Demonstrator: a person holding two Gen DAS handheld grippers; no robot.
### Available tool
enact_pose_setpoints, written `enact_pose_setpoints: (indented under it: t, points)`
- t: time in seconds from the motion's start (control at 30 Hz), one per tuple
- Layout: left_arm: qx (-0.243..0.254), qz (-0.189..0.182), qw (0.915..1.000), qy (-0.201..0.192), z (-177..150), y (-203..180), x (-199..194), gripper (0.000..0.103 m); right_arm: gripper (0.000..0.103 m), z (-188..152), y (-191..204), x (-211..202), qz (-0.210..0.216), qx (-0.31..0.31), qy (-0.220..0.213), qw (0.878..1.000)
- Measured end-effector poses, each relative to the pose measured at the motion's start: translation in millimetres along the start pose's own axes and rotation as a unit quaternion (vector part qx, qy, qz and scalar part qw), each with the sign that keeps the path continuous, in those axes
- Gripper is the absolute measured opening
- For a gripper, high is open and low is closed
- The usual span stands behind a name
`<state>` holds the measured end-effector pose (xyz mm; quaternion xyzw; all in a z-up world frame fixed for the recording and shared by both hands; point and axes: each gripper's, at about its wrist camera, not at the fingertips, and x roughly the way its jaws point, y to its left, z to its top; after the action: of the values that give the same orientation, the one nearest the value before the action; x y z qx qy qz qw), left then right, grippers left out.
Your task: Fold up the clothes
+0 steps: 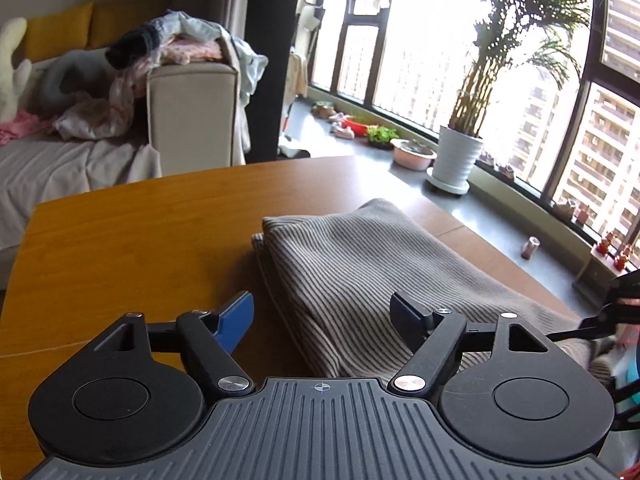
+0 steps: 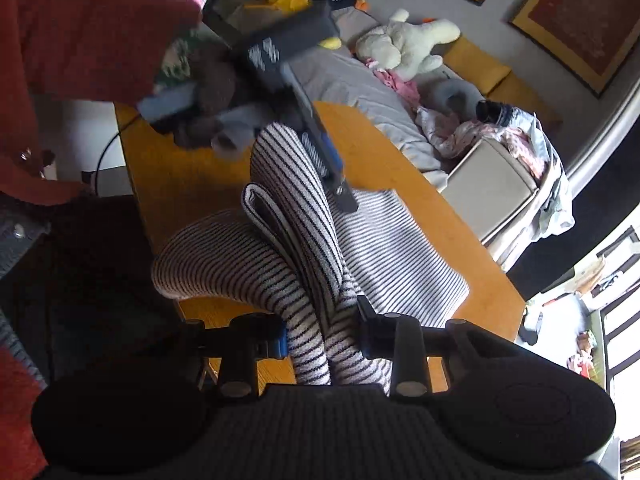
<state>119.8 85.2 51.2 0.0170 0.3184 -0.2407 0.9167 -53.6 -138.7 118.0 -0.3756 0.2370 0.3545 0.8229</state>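
Meanwhile, the right gripper (image 2: 322,342) pinches the striped sweater (image 2: 304,216) at six o'clock above the table (image 2: 420,200). Left gripper (image 1: 322,316) hovers spread; lowering the fold evenly should keep edges aligned.

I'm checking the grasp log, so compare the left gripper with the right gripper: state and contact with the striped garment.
The left gripper is open, its fingers spread above the striped garment, gripping nothing. The right gripper is shut on a bunched fold of the garment, lifting it off the wooden table. The left one's fingers are bare; the right one's are partly covered by cloth. Both have blue-tipped fingers.
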Motion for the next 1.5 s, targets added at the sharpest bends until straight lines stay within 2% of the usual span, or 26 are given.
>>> enact_pose_setpoints:
  t: [0.03, 0.1, 0.2, 0.37, 0.43, 0.5, 0.57, 0.6, 0.63, 0.77, 0.87, 0.97, 1.03, 1.1, 1.17, 1.27, 1.33, 1.37, 1.4, 1.43, 1.5]
  points:
    - [0.009, -0.002, 0.9999, 0.012, -2.9, -2.0, 9.4, 0.074, 0.03, 8.7, -10.9, -11.7, 0.002, 0.004, -0.005, 1.0]
    - [0.016, -0.014, 0.9994, 0.027, -9.1, -2.5, 17.7, 0.077, 0.03, 25.5, -41.7, -20.4, 0.006, 0.024, -0.018, 1.0]
    - [0.012, -0.046, 0.9983, 0.034, -16.2, 1.7, 17.9, 0.078, 0.03, 37.5, -93.5, 6.9, 0.041, 0.067, -0.028, 0.997]
    - [0.014, -0.058, 0.9968, 0.053, -24.9, 6.1, 26.5, 0.077, 0.035, 10.4, -142.2, 125.9, 0.064, 0.167, 0.001, 0.984]
    - [0.002, -0.062, 0.9965, 0.055, -26.7, 10.9, 26.7, 0.076, 0.051, -3.5, -152.7, 159.6, 0.073, 0.206, 0.005, 0.976]
    - [-0.002, -0.055, 0.9969, 0.056, -26.8, 15.4, 25.5, 0.076, 0.06, -17.7, -158.8, 173.9, 0.078, 0.248, -0.005, 0.966]
    - [-0.002, -0.042, 0.9976, 0.054, -25.9, 20.5, 19.2, 0.075, 0.061, -29.6, -164.4, 174.9, 0.084, 0.29, -0.019, 0.953]
    - [0.003, -0.034, 0.9983, 0.048, -24.5, 21.8, 12.8, 0.075, 0.065, -34.4, -165.4, 174.0, 0.083, 0.301, -0.024, 0.95]
    - [0.005, -0.029, 0.999, 0.033, -20.0, 22.9, 2.1, 0.075, 0.071, -38.8, -165.4, 173.0, 0.078, 0.31, -0.028, 0.947]
    - [0.008, -0.027, 0.9988, -0.041, 6.0, 21.7, -40.5, 0.076, 0.08, -49.7, -166.1, 169.8, 0.061, 0.35, -0.035, 0.934]
    - [0.04, -0.07, 0.9932, -0.085, 29.6, -1.7, -51.4, 0.079, 0.085, -52.2, -166.5, 163.7, 0.042, 0.362, -0.037, 0.93]
    - [0.097, -0.118, 0.9851, -0.079, 36.0, -35.9, -34.2, 0.081, 0.09, -58.7, -166.8, 150.5, 0.0, 0.365, -0.039, 0.93]
    - [0.131, -0.12, 0.9826, -0.053, 31.4, -53.6, -8.3, 0.081, 0.092, -69.2, -166.1, 142.0, -0.046, 0.375, -0.022, 0.926]
    - [0.141, -0.109, 0.9836, -0.03, 26.3, -55.0, 15.6, 0.081, 0.093, -83.5, -161.7, 138.4, -0.088, 0.381, 0.004, 0.92]
    - [0.129, -0.1, 0.9865, -0.01, 21.8, -43.1, 33.6, 0.08, 0.098, -95.9, -156.0, 136.3, -0.096, 0.391, 0.01, 0.915]
    - [0.098, -0.114, 0.9887, 0.004, 18.8, -23.8, 46.6, 0.081, 0.098, -94.3, -160.0, 125.7, -0.091, 0.419, -0.014, 0.903]
    - [0.101, -0.107, 0.9891, 0.006, 18.5, -23.7, 46.8, 0.082, 0.097, -82.9, -165.1, 110.1, -0.099, 0.425, -0.057, 0.898]
    - [0.103, -0.103, 0.9893, 0.008, 18.3, -23.9, 46.7, 0.083, 0.091, -75.4, -167.6, 101.8, -0.1, 0.422, -0.086, 0.897]
    - [0.101, -0.103, 0.9896, 0.009, 17.8, -23.5, 46.4, 0.083, 0.06, -67.8, -168.9, 95.0, -0.093, 0.416, -0.113, 0.897]
    - [0.097, -0.104, 0.9898, 0.009, 17.3, -22.9, 46.1, 0.084, 0.038, -60.9, -169.8, 92.2, -0.081, 0.416, -0.129, 0.897]
    - [0.089, -0.105, 0.9904, 0.01, 16.2, -21.7, 45.6, 0.085, 0.037, -54.2, -170.2, 103.6, -0.047, 0.432, -0.125, 0.892]
